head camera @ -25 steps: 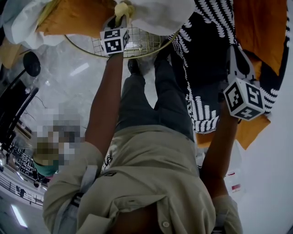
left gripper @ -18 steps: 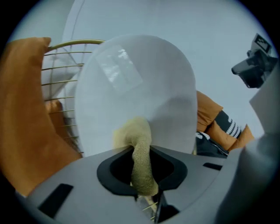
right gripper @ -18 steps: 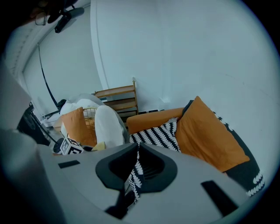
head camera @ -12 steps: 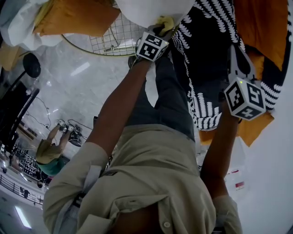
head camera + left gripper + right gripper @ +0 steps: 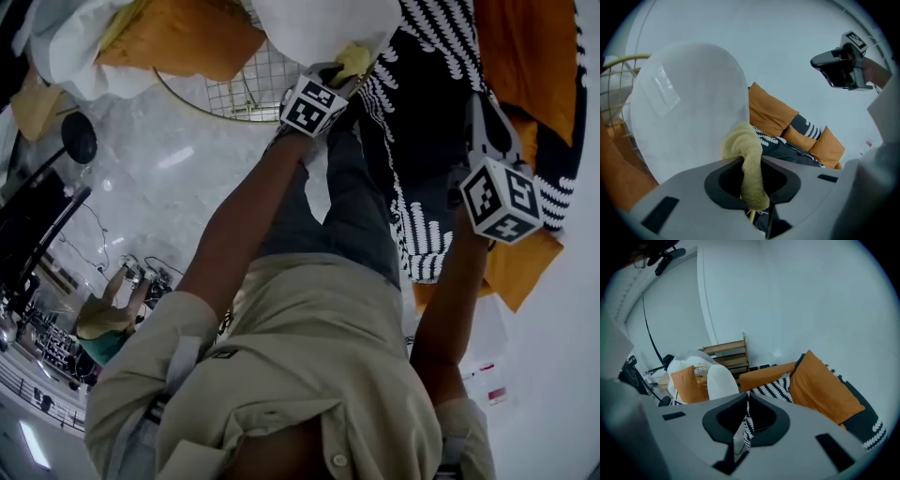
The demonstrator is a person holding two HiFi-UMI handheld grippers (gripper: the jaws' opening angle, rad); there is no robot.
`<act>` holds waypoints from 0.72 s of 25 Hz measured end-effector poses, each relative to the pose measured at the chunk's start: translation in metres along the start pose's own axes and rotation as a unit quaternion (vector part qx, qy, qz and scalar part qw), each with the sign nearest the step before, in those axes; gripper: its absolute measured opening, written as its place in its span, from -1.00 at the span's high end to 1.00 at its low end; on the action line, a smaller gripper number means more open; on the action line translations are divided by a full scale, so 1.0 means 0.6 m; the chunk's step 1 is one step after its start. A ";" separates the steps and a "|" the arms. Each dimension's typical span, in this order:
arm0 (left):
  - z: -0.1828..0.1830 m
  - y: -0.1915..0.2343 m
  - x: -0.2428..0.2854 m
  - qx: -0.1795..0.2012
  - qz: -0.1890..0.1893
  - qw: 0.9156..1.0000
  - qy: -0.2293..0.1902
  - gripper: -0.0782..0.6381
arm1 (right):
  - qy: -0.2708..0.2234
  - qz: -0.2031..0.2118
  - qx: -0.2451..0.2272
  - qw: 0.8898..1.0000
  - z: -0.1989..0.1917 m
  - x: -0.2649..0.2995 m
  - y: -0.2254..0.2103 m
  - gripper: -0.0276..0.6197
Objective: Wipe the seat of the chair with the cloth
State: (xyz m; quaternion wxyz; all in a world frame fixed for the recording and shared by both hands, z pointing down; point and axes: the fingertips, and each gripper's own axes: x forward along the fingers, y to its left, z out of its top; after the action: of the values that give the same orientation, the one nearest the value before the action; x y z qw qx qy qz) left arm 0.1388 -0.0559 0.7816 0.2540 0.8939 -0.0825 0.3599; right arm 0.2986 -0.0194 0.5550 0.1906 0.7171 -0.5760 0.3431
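The left hand-held gripper (image 5: 330,75) pinches the yellow cloth (image 5: 749,154) by a bunched fold, right up at the white cushion (image 5: 689,108) of the wire chair (image 5: 234,94). Soft and light, the cloth will likely drag and fold. The chair's bowl also holds an orange cushion (image 5: 169,37). The right hand-held gripper (image 5: 746,408) is pressed together, empty.

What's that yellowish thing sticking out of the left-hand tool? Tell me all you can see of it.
It is a pale yellow cloth with a soft, looped knit look. The left gripper has its jaws shut on the cloth's middle: one end hangs down between them, the other bunches into a rounded wad beyond the tips. That wad seems to rest against the white chair cushion.
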 end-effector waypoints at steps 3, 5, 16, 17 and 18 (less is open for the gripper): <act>0.046 0.008 -0.079 0.018 0.010 0.999 -0.026 0.56 | -0.027 0.015 -0.007 0.999 0.048 -0.021 0.038 0.83; 0.083 0.014 -0.146 0.034 0.020 0.998 -0.051 0.56 | -0.046 0.032 -0.012 0.998 0.082 -0.040 0.072 0.83; 0.240 0.044 -0.603 0.113 0.125 0.969 -0.182 0.56 | -0.139 0.101 -0.061 0.983 0.247 -0.196 0.241 0.83; 0.249 0.041 -0.648 0.114 0.130 0.965 -0.196 0.56 | -0.147 0.108 -0.066 0.981 0.258 -0.211 0.261 0.83; 0.257 0.037 -0.693 0.114 0.135 0.962 -0.209 0.56 | -0.154 0.115 -0.071 0.979 0.268 -0.226 0.281 0.83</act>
State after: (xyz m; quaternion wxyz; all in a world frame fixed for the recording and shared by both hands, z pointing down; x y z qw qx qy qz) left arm -0.0780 -0.1684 0.4113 0.0761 0.9529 -0.2122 0.2030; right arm 0.1675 -0.0775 0.3266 0.1092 0.6750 -0.6998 0.2067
